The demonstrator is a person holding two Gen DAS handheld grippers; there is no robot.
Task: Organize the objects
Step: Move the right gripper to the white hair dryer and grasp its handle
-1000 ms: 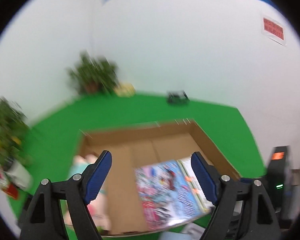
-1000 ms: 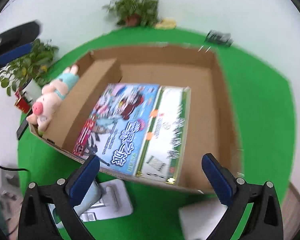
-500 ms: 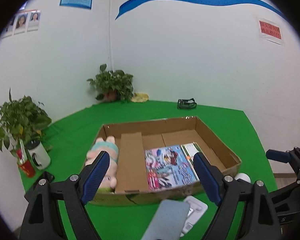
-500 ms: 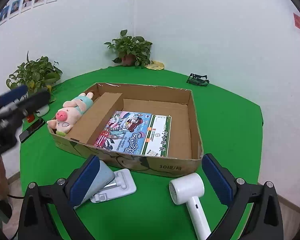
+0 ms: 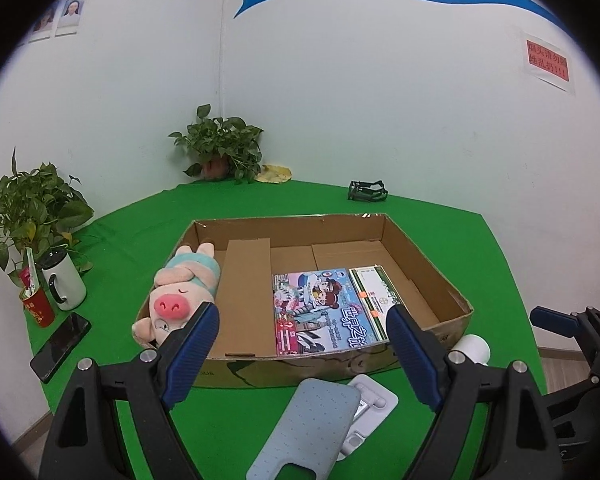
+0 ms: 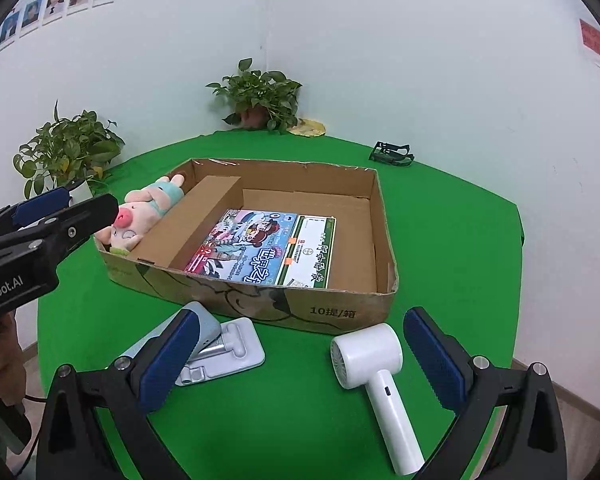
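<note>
A shallow cardboard box (image 5: 428, 256) (image 6: 384, 216) sits on the green table. A pink pig plush (image 5: 182, 288) (image 6: 144, 212) lies in its narrow left compartment; a colourful book (image 5: 320, 312) (image 6: 248, 244) and a green-white box (image 5: 376, 296) (image 6: 312, 252) lie in the wide one. In front of the box stand a phone stand with a blue-grey phone (image 5: 312, 420) (image 6: 216, 348) and a white hair dryer (image 6: 376, 376) (image 5: 474, 348). My left gripper (image 5: 304, 356) and right gripper (image 6: 300, 360) are open and empty, held above the table's near edge.
Two potted plants (image 5: 220, 148) (image 5: 28, 208) stand at the back and left. A white mug (image 5: 64, 280), a red cup (image 5: 38, 306) and a black phone (image 5: 60, 346) lie at the left. A black clip-like object (image 5: 368, 191) lies at the far right.
Both grippers have pulled back and up from over the box toward the near edge; the phone stand and hair dryer have come into view. Both stay open.
</note>
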